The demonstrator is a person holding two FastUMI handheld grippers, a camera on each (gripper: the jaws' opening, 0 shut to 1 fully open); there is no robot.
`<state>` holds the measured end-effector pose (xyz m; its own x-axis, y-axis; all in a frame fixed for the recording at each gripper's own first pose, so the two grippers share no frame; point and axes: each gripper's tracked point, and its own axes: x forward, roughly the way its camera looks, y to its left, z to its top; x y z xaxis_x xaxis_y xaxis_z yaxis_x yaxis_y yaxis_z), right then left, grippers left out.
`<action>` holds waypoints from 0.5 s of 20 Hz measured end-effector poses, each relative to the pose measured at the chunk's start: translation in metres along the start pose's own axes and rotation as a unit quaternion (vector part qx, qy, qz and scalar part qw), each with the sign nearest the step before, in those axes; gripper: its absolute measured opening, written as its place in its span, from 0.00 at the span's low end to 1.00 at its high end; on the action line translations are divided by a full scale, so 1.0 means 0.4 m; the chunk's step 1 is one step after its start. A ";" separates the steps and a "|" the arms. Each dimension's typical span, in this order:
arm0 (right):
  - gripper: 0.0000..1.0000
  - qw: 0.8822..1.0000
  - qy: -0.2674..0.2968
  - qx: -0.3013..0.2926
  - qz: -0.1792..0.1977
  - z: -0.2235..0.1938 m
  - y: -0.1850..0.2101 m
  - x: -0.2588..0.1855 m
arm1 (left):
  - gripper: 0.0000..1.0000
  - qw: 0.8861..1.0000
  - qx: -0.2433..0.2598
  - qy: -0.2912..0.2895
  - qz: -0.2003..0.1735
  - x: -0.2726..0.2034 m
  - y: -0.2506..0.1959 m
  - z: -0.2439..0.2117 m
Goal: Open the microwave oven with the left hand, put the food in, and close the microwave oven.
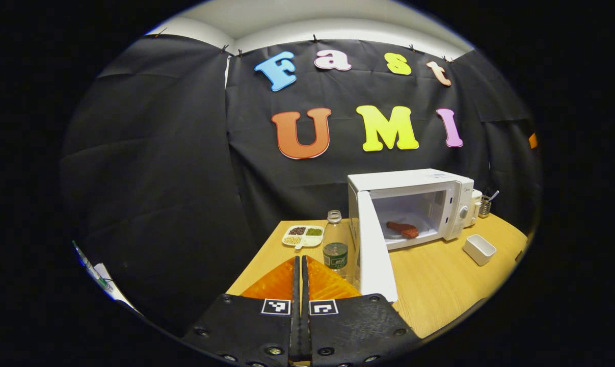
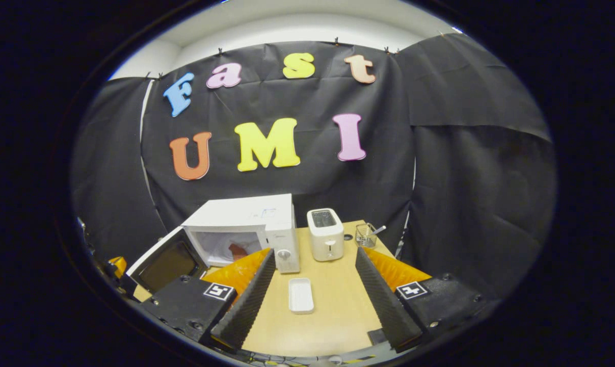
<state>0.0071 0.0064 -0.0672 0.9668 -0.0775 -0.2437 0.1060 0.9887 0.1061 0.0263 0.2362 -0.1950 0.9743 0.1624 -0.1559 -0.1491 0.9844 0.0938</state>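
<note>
- microwave (image 1: 414, 204): a white box with smooth, glossy walls, standing on a pale wood-grain table (image 1: 439, 285). it has a round knob on the panel at its right side.
- its door (image 1: 376, 250) is a flat white slab, swung wide open on the left side of the microwave; in the right gripper view the door (image 2: 167, 262) shows a dark window in a white frame.
- food (image 1: 402, 229): a reddish-brown, lumpy, elongated piece lying inside the microwave on the cavity floor; in the right gripper view it is a small red shape (image 2: 237, 251) behind the opening.
- left gripper (image 1: 300, 267): its two fingers are pressed together with nothing between them. it sits in front of the microwave, to the left of the door's edge and apart from it; the food is well beyond it, inside the cavity.
- right gripper (image 2: 315, 278): the fingers stand wide apart with ribbed inner faces, and they grip nothing. it is in front of the microwave, well apart from the food.
- tray (image 2: 300, 294): a small white rectangular dish with rounded corners, on the table in front of the microwave, between the right gripper's fingers in that view.
- bottle (image 1: 335, 244): clear plastic with a green label, upright just left of the door.
- plate (image 1: 303, 235): white and divided, holding grainy heaps of brown, green and pale, left of the microwave.
- toaster (image 2: 326, 234): white with rounded corners, just right of the microwave.
- wire cup (image 2: 366, 235): see-through mesh, beyond the toaster.
</note>
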 end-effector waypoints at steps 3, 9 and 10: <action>1.00 1.000 0.006 -0.001 -0.002 0.001 -0.011 -0.008 | 0.00 1.000 0.002 0.012 -0.007 0.018 -0.012 -0.043; 1.00 1.000 0.014 0.009 -0.013 -0.006 -0.046 -0.029 | 0.00 0.999 -0.015 0.018 -0.027 0.024 -0.059 -0.064; 1.00 1.000 0.014 0.009 -0.015 -0.006 -0.050 -0.032 | 0.00 0.999 -0.014 0.019 -0.036 0.023 -0.080 -0.068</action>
<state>-0.0079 -0.0122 -0.0686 0.9561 -0.1029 -0.2743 0.1391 0.9835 0.1159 0.0356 0.2080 -0.2261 0.9755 0.0936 -0.1993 -0.0846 0.9950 0.0531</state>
